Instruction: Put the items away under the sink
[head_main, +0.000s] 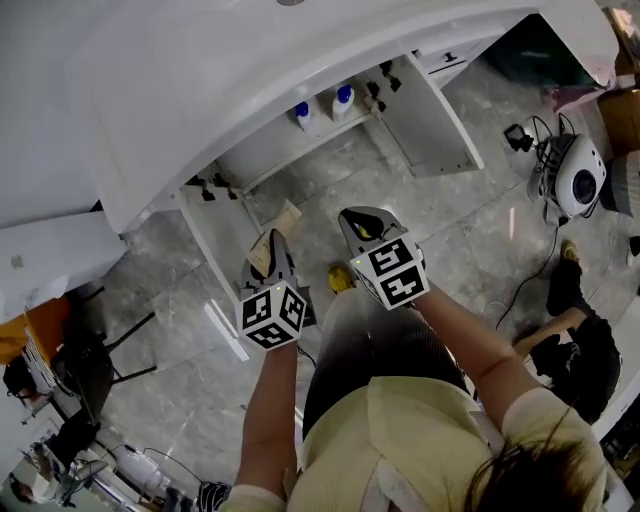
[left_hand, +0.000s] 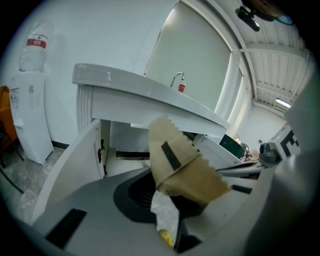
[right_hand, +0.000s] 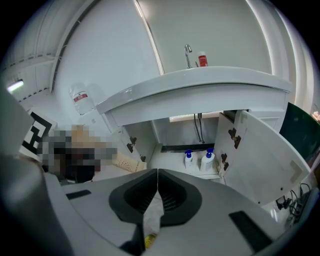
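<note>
Head view: sink cabinet (head_main: 270, 150) open, both doors (head_main: 430, 120) swung out, two blue-capped bottles (head_main: 305, 117) inside at right; my left tool (head_main: 275, 240) and right tool (head_main: 362, 218) hover before it. Left gripper view: left tool grips a brown paper pouch (left_hand: 182, 167), zigzag-edged, black-striped, short of the cabinet. Right gripper view: right tool's jaws are together, empty.

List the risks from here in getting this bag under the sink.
1. The left gripper pinches the brown paper bag by one end only, so it may slip or tear.
2. Two blue-capped bottles already stand in the cabinet, and the bag may knock them over.
</note>
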